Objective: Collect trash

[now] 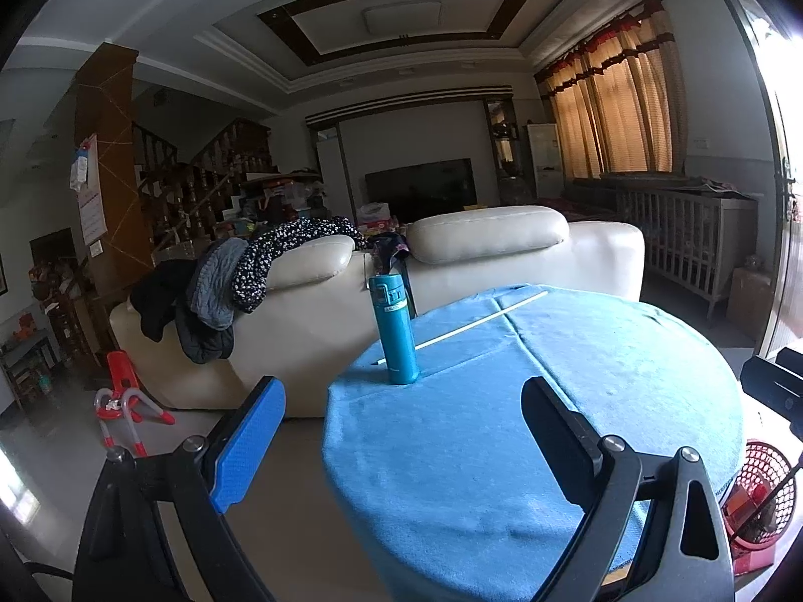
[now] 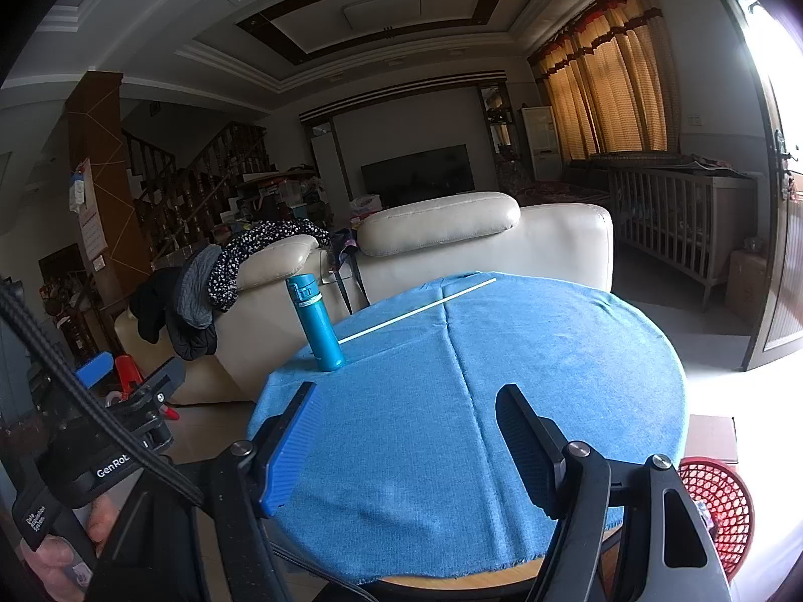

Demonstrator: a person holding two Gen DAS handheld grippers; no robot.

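Observation:
A round table under a blue cloth (image 1: 552,426) (image 2: 502,376) fills the middle of both views. On its far left edge stands a teal flask (image 1: 395,331) (image 2: 317,323), upright and capped. Behind the flask a thin white stick (image 1: 477,323) (image 2: 416,311) lies slantwise on the cloth. My left gripper (image 1: 401,384) hovers open over the near left edge of the table, nothing between its fingers. My right gripper (image 2: 407,389) is open and empty too, above the near edge. The right wrist view also catches the left gripper (image 2: 131,376), off the table's left side, held by a hand (image 2: 60,557).
A red mesh basket (image 1: 763,496) (image 2: 717,506) stands on the floor at the table's right side, with some items inside. A cream sofa (image 1: 502,271) draped with clothes (image 1: 236,291) backs onto the table. A red toy (image 1: 125,401) lies on the floor at left.

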